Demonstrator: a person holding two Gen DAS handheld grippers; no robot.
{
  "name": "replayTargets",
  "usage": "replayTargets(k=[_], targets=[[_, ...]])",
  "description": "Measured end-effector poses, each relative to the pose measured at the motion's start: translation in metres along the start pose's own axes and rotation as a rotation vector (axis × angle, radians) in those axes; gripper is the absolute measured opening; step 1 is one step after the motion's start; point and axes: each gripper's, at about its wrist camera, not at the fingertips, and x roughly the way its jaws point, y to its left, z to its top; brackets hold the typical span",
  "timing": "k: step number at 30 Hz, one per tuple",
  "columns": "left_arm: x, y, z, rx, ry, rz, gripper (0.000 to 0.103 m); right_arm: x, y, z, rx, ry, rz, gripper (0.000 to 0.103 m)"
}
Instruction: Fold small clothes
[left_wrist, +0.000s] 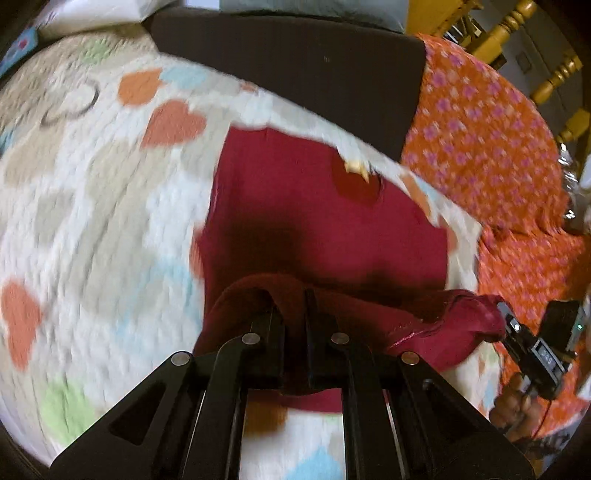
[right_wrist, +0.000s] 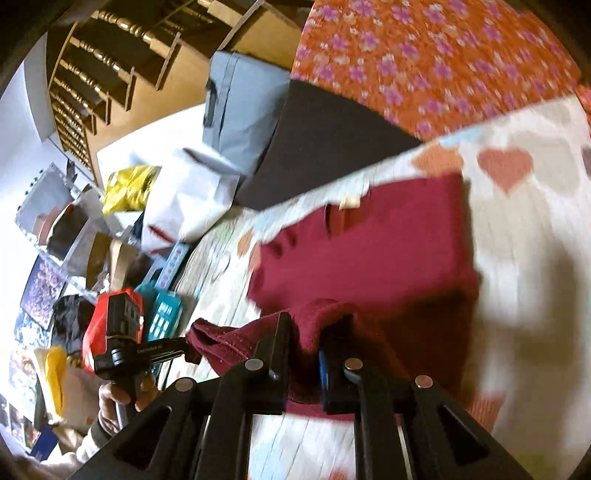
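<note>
So the maroon garment (left_wrist: 314, 206) is lying on the white heart-print blanket (left_wrist: 92, 206), which I'll use as the landmark for everything here. Most of the garment is spread flat near the middle of the blanket, with its near edge lifted up off it. The left tongs (left_wrist: 293, 306) are clamped tight on a bunched fold of that lifted edge, fabric humping up over the fingertips. The right tongs (right_wrist: 314, 325) are pinched closed on the same raised edge further along (you can see the stitched hem stretching between the two grips). From the left wrist view the right tongs (left_wrist: 506, 317) show up at the far end of the hem with a hand (left_wrist: 517, 402) wrapped around the handle below, and from the right wrist view you get the mirror of that: the left tongs (right_wrist: 184, 347) biting the corner of the hem, with a hand (right_wrist: 125, 395) under them. There's a small tan tag (left_wrist: 354, 166) by a reddish patch near the far edge of the garment. Beyond the blanket's far side sits a flat dark panel (left_wrist: 295, 70), and next to the blanket is an orange sheet with purple flowers (left_wrist: 480, 136). Past the blanket's far corner there's a grey cushion (right_wrist: 243, 118), a white bag (right_wrist: 188, 192) and a yellow plastic bag (right_wrist: 125, 188). Everything's pretty motion-blurred, so I can't tell what kind of garment it is.
</note>
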Motion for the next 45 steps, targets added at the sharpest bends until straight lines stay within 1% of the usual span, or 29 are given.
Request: replayTargets(k=[3, 7, 9, 10, 11, 12, 13, 14, 15, 16, 17, 18, 19, 20, 21, 22, 23, 25, 28, 31, 32, 33, 34, 35, 37, 38, 40, 41, 45], targets=[[0.015, -0.001, 0.038, -0.001, -0.033, 0.026, 0.007, 0.022, -0.014, 0.032, 0.008, -0.024, -0.037, 0.011], [0.039, 0.003, 0.079, -0.023, -0.077, 0.055, 0.007, 0.049, -0.044, 0.064, 0.079, -0.078, -0.057, 0.011], [0.061, 0.004, 0.089, -0.004, -0.028, 0.043, 0.007, 0.060, -0.056, 0.072, 0.087, -0.111, -0.085, 0.011], [0.073, 0.006, 0.091, -0.006, -0.005, 0.063, 0.007, 0.072, -0.063, 0.073, 0.079, -0.119, -0.116, 0.011], [0.081, 0.011, 0.093, -0.022, 0.008, 0.087, 0.007, 0.082, -0.069, 0.074, 0.080, -0.103, -0.138, 0.011], [0.088, 0.018, 0.094, -0.046, 0.024, 0.089, 0.010, 0.095, -0.078, 0.075, 0.091, -0.061, -0.175, 0.015], [0.093, 0.027, 0.097, -0.084, 0.040, 0.058, 0.011, 0.106, -0.086, 0.075, 0.108, -0.017, -0.211, 0.022], [0.094, 0.033, 0.100, -0.115, 0.050, 0.019, 0.013, 0.108, -0.089, 0.075, 0.119, -0.012, -0.207, 0.025], [0.091, 0.040, 0.105, -0.145, 0.052, -0.047, 0.018, 0.103, -0.092, 0.075, 0.127, -0.033, -0.176, 0.031], [0.085, 0.042, 0.108, -0.153, 0.037, -0.091, 0.024, 0.095, -0.092, 0.075, 0.135, -0.071, -0.151, 0.038], [0.076, 0.043, 0.112, -0.152, 0.004, -0.120, 0.047, 0.079, -0.092, 0.077, 0.143, -0.148, -0.143, 0.041], [0.063, 0.043, 0.115, -0.145, -0.054, -0.125, 0.076, 0.069, -0.091, 0.077, 0.146, -0.197, -0.147, 0.047], [0.048, 0.042, 0.118, -0.139, -0.131, -0.122, 0.084, 0.058, -0.090, 0.078, 0.148, -0.238, -0.149, 0.047], [0.036, 0.042, 0.119, -0.136, -0.183, -0.129, 0.088, 0.051, -0.088, 0.080, 0.147, -0.245, -0.147, 0.047], [0.027, 0.042, 0.120, -0.127, -0.214, -0.150, 0.088, 0.049, -0.086, 0.081, 0.142, -0.229, -0.144, 0.047], [0.024, 0.041, 0.122, -0.115, -0.211, -0.164, 0.088, 0.048, -0.082, 0.081, 0.130, -0.211, -0.143, 0.047], [0.023, 0.039, 0.124, -0.109, -0.199, -0.158, 0.088, 0.048, -0.078, 0.079, 0.107, -0.198, -0.151, 0.047], [0.025, 0.039, 0.123, -0.101, -0.187, -0.115, 0.088, 0.052, -0.071, 0.073, 0.058, -0.182, -0.196, 0.047], [0.038, 0.035, 0.115, -0.076, -0.144, -0.046, 0.088, 0.068, -0.065, 0.069, -0.023, -0.132, -0.334, 0.047], [0.060, 0.027, 0.109, -0.040, -0.111, 0.022, 0.088, 0.092, -0.064, 0.070, -0.111, -0.073, -0.430, 0.047], [0.066, 0.026, 0.107, -0.026, -0.107, 0.050, 0.088, 0.099, -0.066, 0.071, -0.133, -0.058, -0.446, 0.044], [0.075, 0.024, 0.107, -0.012, -0.099, 0.089, 0.088, 0.106, -0.069, 0.074, -0.149, -0.049, -0.473, 0.035], [0.087, 0.025, 0.106, -0.005, -0.087, 0.143, 0.088, 0.112, -0.072, 0.076, -0.153, -0.045, -0.497, 0.018], [0.097, 0.027, 0.107, -0.008, -0.076, 0.186, 0.088, 0.117, -0.077, 0.081, -0.144, -0.052, -0.526, 0.013], [0.120, 0.038, 0.113, -0.042, -0.050, 0.272, 0.088, 0.124, -0.089, 0.091, -0.106, -0.073, -0.560, 0.012], [0.130, 0.043, 0.117, -0.066, -0.034, 0.298, 0.088, 0.130, -0.097, 0.094, -0.093, -0.068, -0.578, 0.012], [0.144, 0.054, 0.121, -0.120, -0.016, 0.286, 0.088, 0.147, -0.108, 0.095, -0.103, -0.025, -0.625, 0.012], [0.147, 0.055, 0.122, -0.129, -0.019, 0.287, 0.089, 0.152, -0.111, 0.095, -0.109, -0.012, -0.633, 0.012], [0.141, 0.051, 0.125, -0.100, -0.038, 0.298, 0.089, 0.134, -0.106, 0.097, -0.095, -0.037, -0.626, 0.012]])
